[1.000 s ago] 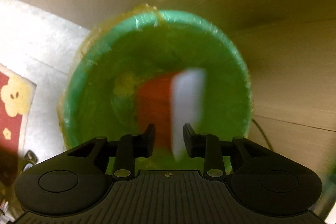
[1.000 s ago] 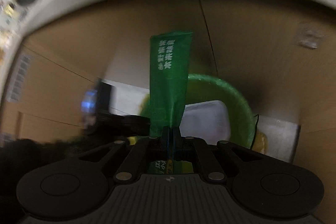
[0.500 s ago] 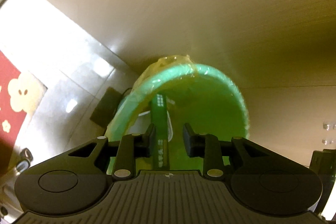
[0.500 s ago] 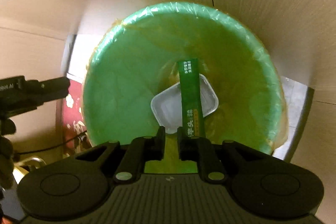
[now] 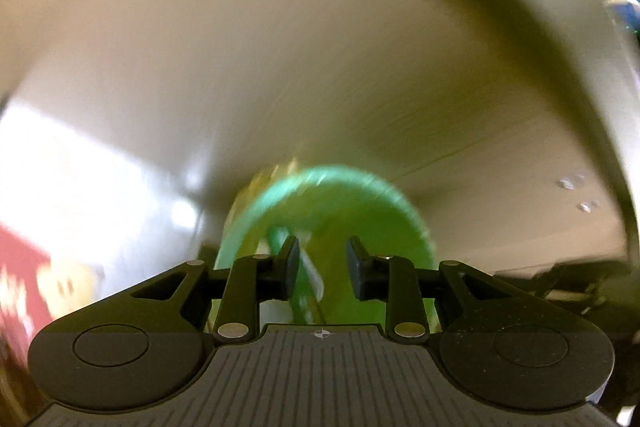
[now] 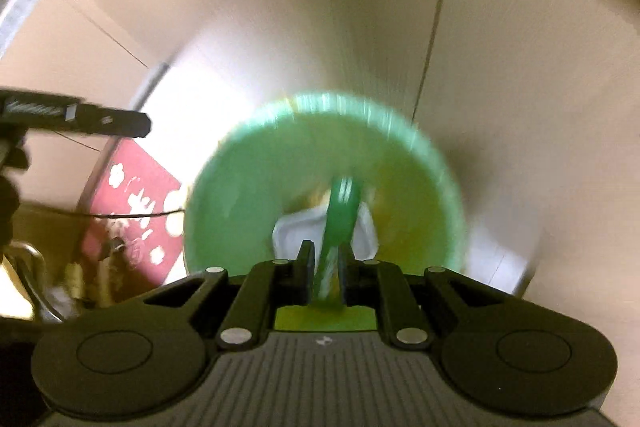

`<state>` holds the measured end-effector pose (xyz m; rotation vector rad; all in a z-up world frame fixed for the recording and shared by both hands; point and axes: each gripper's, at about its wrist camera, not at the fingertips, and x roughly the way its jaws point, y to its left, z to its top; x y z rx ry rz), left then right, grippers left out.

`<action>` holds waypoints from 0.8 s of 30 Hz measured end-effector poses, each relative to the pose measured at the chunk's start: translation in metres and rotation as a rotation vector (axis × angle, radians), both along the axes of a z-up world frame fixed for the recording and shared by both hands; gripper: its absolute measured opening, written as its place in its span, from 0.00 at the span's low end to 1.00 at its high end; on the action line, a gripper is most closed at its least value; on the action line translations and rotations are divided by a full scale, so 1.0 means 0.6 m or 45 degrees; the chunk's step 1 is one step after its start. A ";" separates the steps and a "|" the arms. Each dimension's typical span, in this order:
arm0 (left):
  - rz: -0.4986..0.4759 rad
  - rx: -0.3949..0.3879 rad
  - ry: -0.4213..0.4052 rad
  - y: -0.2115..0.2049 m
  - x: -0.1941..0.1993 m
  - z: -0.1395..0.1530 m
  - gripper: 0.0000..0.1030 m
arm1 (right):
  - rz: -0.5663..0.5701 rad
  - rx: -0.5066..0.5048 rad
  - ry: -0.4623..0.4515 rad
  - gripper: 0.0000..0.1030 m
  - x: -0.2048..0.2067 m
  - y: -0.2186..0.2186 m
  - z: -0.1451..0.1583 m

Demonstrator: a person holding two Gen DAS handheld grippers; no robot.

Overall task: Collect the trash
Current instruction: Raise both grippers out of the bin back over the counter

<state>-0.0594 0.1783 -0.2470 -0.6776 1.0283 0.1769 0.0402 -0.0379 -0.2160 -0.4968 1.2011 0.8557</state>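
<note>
A green bin (image 6: 248,195) lined with a clear bag stands on the floor below both grippers, blurred by motion. A white plastic tray (image 6: 296,231) lies in its bottom with a dark green sachet (image 6: 340,203) across it. My right gripper (image 6: 327,263) hangs over the bin, its jaws a narrow gap apart. The sachet shows through that gap and is not pressed. My left gripper (image 5: 323,259) is higher above the bin (image 5: 380,211), open and empty. Between its fingers the sachet (image 5: 280,233) and the tray (image 5: 312,273) show as smears.
Light wooden cabinet panels (image 6: 520,67) rise behind and beside the bin. A red mat with white flowers (image 6: 136,195) lies on the pale floor to the left. The left gripper's black body (image 6: 80,117) juts in at the left of the right wrist view. A thin black cable (image 6: 132,215) crosses the mat.
The right gripper let go of the green sachet, which dropped into the bin. A red and white item left the left jaws, and the left gripper rose away, so the bin looks smaller.
</note>
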 end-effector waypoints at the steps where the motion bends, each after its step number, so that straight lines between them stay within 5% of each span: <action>1: -0.030 0.038 -0.051 -0.004 0.001 0.024 0.28 | 0.028 0.022 -0.066 0.12 -0.003 -0.005 0.027; 6: -0.140 0.097 -0.347 -0.020 0.006 0.141 0.28 | 0.127 0.158 -0.459 0.21 -0.029 -0.022 0.147; 11: -0.313 0.153 -0.585 -0.046 0.018 0.250 0.28 | 0.194 0.294 -0.671 0.23 -0.034 -0.030 0.229; 17: -0.317 0.248 -0.563 -0.100 0.102 0.317 0.28 | 0.120 0.341 -0.759 0.25 0.014 -0.033 0.273; 24: -0.360 0.326 -0.595 -0.173 0.220 0.352 0.28 | -0.096 0.382 -0.811 0.48 0.094 -0.103 0.294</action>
